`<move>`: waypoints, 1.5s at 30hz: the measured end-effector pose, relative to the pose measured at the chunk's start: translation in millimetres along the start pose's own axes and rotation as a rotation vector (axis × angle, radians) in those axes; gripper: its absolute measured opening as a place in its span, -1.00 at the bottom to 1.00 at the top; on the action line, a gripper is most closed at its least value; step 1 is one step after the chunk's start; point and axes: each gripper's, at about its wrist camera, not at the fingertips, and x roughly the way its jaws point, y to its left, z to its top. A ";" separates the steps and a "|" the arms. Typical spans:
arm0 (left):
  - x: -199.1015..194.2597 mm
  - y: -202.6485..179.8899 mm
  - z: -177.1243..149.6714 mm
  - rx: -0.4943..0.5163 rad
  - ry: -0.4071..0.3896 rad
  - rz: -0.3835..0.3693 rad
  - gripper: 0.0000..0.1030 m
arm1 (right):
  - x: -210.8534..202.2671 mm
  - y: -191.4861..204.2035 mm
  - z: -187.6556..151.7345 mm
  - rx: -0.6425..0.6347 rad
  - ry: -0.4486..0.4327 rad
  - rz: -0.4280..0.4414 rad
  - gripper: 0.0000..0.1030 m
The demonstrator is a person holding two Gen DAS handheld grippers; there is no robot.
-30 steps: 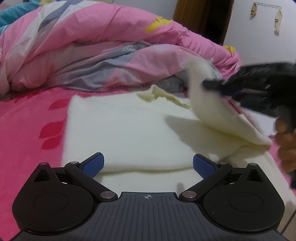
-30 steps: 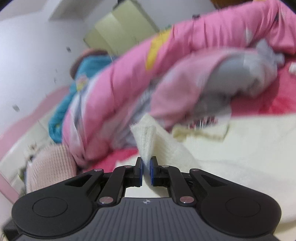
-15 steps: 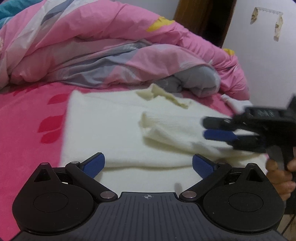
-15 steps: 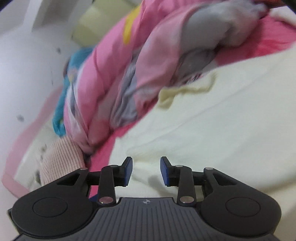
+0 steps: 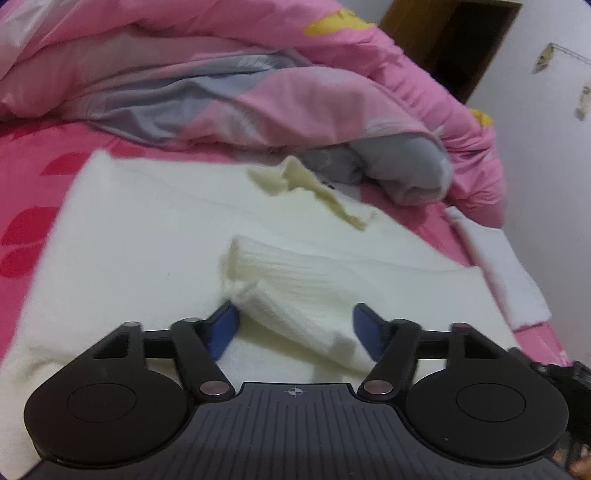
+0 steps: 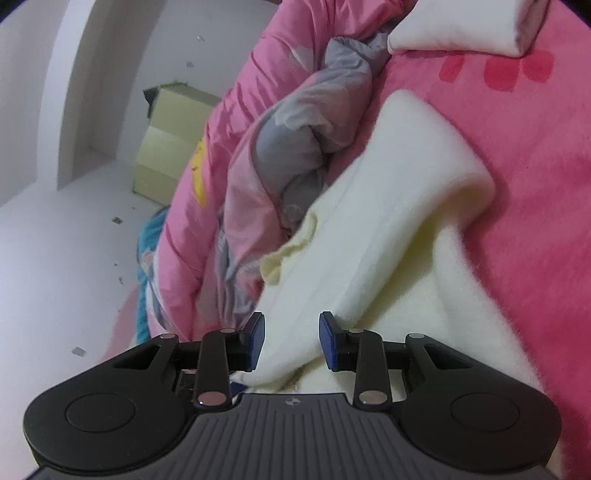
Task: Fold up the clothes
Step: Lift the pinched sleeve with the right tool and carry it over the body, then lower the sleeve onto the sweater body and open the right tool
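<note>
A cream fleece garment [image 5: 140, 236] lies spread on the pink bed sheet [image 5: 26, 162]. Its ribbed sleeve [image 5: 295, 291] lies folded across the body, cuff toward the middle. My left gripper [image 5: 295, 326] is open, low over the garment, with the sleeve lying between its blue pads. In the right wrist view the same garment [image 6: 388, 221] shows with a folded edge at the far right. My right gripper [image 6: 291, 339] is open just above a fold of the cloth and holds nothing.
A rumpled pink and grey quilt [image 5: 221, 81] lies piled behind the garment and shows in the right wrist view [image 6: 258, 147]. A folded white cloth [image 5: 509, 273] lies on the bed at the right edge. Another folded white item [image 6: 461, 26] lies farther off.
My right gripper carried the sleeve over the garment's body, opened and let it go, then drew away. My left gripper moved forward so the sleeve now lies between its open pads.
</note>
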 end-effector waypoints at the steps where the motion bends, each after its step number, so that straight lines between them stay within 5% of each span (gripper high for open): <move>1: 0.2 0.1 -0.3 0.001 -0.008 0.009 -0.06 | -0.6 0.1 0.3 -0.010 -0.001 0.007 -0.32; 4: -0.5 2.5 1.1 -0.020 -0.031 0.028 -0.59 | -2.2 -0.8 0.1 -0.019 -0.007 0.043 -0.32; 7: -6.3 3.5 7.0 -0.054 -0.074 0.027 -0.78 | -7.8 0.4 1.0 -0.026 -0.027 0.091 -0.32; 12: -34.8 -6.6 30.8 -0.027 -0.236 -0.001 -0.83 | -19.2 2.2 4.6 -0.033 -0.080 0.118 -0.32; 18: -62.5 11.4 57.6 -0.050 -0.376 0.088 -0.83 | -25.7 -4.9 8.5 0.009 -0.112 0.129 -0.32; 24: -62.5 41.5 50.8 -0.103 -0.366 0.150 -0.84 | -23.5 -5.8 7.0 0.002 -0.101 0.116 -0.32; 45: -43.8 97.4 -2.6 -0.145 -0.224 0.191 -0.78 | -18.0 -13.1 5.7 0.012 -0.090 0.066 -0.33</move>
